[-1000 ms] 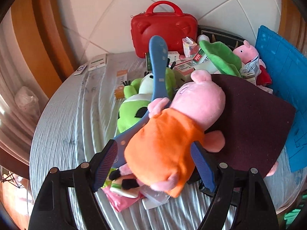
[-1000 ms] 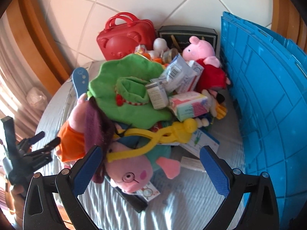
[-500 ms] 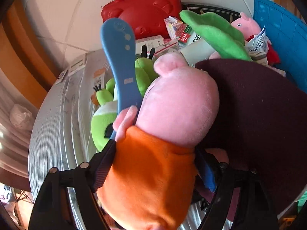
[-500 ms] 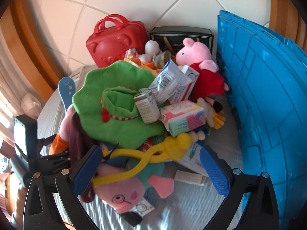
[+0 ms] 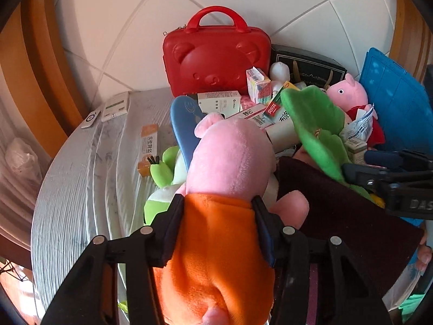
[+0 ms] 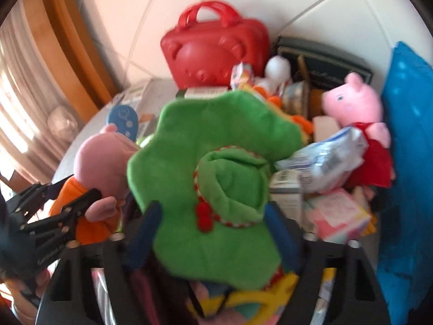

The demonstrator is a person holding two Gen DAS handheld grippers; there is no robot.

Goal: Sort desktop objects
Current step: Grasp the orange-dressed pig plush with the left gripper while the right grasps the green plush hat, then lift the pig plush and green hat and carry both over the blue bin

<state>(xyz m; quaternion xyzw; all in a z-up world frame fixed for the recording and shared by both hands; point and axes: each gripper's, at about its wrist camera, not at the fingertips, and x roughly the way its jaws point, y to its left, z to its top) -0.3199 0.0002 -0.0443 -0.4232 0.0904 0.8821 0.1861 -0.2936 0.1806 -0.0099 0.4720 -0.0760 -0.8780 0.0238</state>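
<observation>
Sorting has barely begun: nearly everything still lies heaped on the tabletop (image 5: 81, 178) in front of the red case (image 5: 216, 54), with the blue crate (image 5: 397, 108) to its right. The left gripper (image 5: 217, 226) has just been closing, and its jaws now pinch the pig toy (image 5: 230, 162) at its orange body. The right gripper (image 6: 213, 233) has been closing too, jaws about the green plush hat (image 6: 216, 162); contact is blurred. White tiles and wood trim stand behind the case.
</observation>
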